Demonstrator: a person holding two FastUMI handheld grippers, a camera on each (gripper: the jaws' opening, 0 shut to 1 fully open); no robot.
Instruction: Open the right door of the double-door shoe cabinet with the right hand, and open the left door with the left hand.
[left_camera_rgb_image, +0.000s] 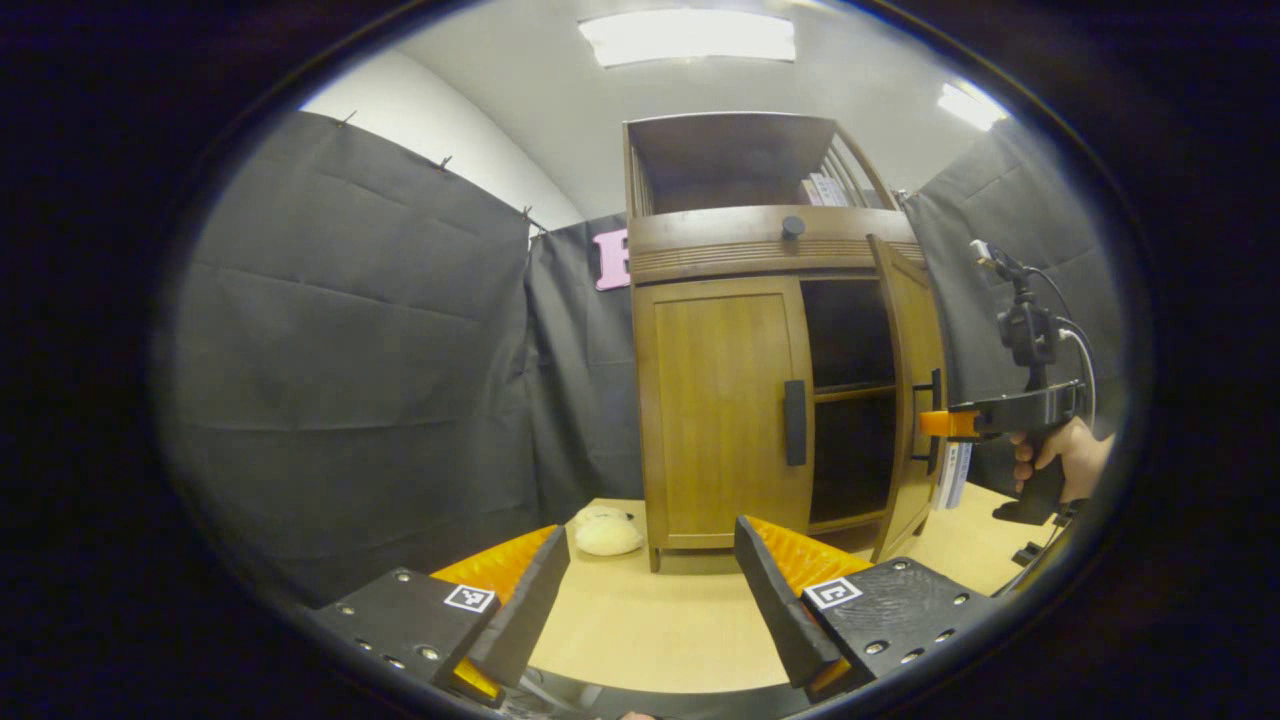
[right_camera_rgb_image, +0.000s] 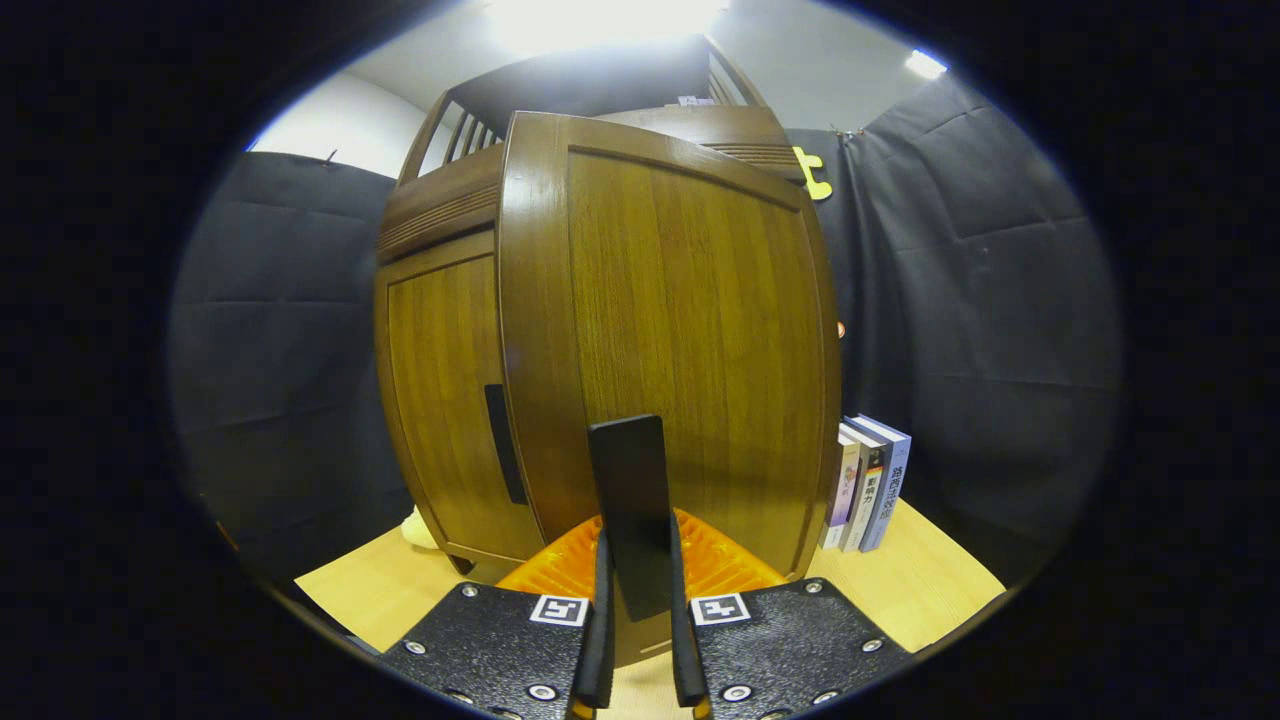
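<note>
Left jaws: wide apart on the left gripper, nothing between them, held low over the table and well short of the cabinet.
Right jaws: nearly together on the right gripper, both fingers pressing the right handle from either side.
Right door: swung partly out on its hinges, outer face toward the right gripper view.
Left door: flat against the frame, its handle untouched; seen at an angle past the open door's edge in the right gripper view.
Cabinet place: standing on the table, in front of the black cloth.
Left gripper view extras: dark interior with a shelf behind the open door; knob on the top drawer band; pale soft thing on the table by the cabinet's left foot; right gripper from the side, at the right door's handle, a hand on its grip.
Right gripper view extras: upright books on the table just beside the cabinet's right side, spines outward.
</note>
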